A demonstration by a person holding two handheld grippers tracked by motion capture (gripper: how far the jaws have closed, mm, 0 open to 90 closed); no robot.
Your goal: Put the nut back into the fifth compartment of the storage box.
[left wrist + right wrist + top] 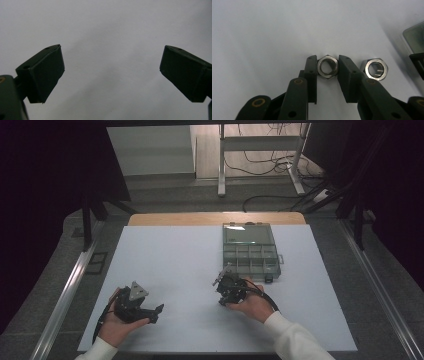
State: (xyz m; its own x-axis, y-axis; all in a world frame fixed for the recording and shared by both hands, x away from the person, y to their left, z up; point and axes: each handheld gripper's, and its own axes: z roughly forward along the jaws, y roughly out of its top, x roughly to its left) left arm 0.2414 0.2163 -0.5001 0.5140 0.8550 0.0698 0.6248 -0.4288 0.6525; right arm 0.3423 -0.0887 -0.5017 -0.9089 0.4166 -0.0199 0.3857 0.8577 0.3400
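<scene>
Right gripper (327, 72) has its jaws closed onto opposite flats of a steel hex nut (327, 66), which looks flat on the white table (170, 270). Flats give a square, non-slip grip. Second hex nut (377, 69) lies just beside, outside the jaws. The open compartment box (251, 251) sits near, probably source or destination. Left gripper (110, 75) is parked wide apart, holding nothing, over bare table.
</scene>
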